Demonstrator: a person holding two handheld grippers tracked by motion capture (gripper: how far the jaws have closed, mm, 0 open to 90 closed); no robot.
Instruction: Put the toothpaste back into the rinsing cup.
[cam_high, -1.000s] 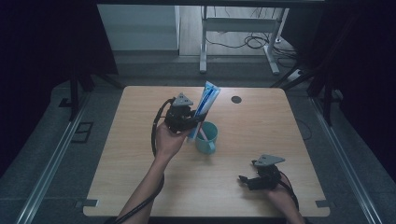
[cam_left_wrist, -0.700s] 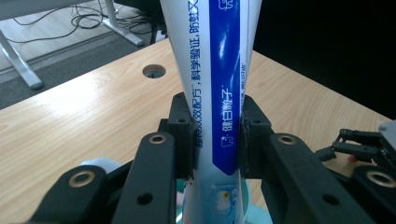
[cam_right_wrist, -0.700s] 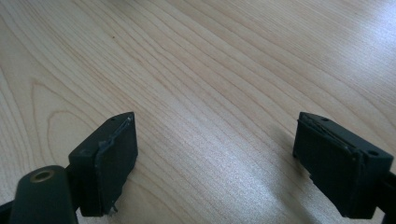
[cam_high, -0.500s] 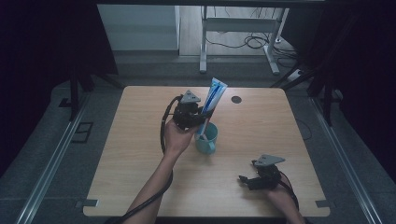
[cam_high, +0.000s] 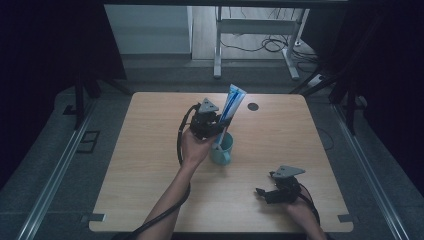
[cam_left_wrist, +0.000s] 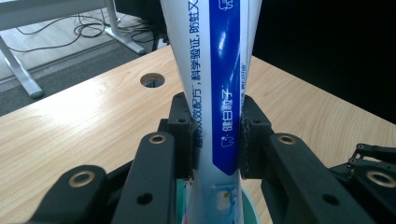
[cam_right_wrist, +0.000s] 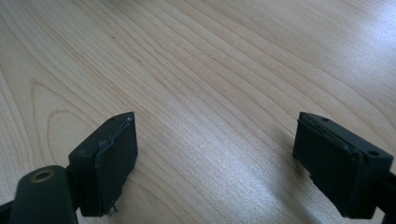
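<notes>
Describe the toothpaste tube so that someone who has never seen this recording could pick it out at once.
Start at the wooden table and find the teal cup near its middle. Rising tilted out of that cup is the toothpaste tube, clamped between the jaws of the left gripper. It is the tall white thing with a broad blue stripe and printed characters.

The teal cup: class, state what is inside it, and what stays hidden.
The lower end of a blue-and-white toothpaste tube stands inside the teal cup, tilted, clamped by the left gripper. The tube's tip and the cup's bottom are covered, so anything else inside cannot be seen.
</notes>
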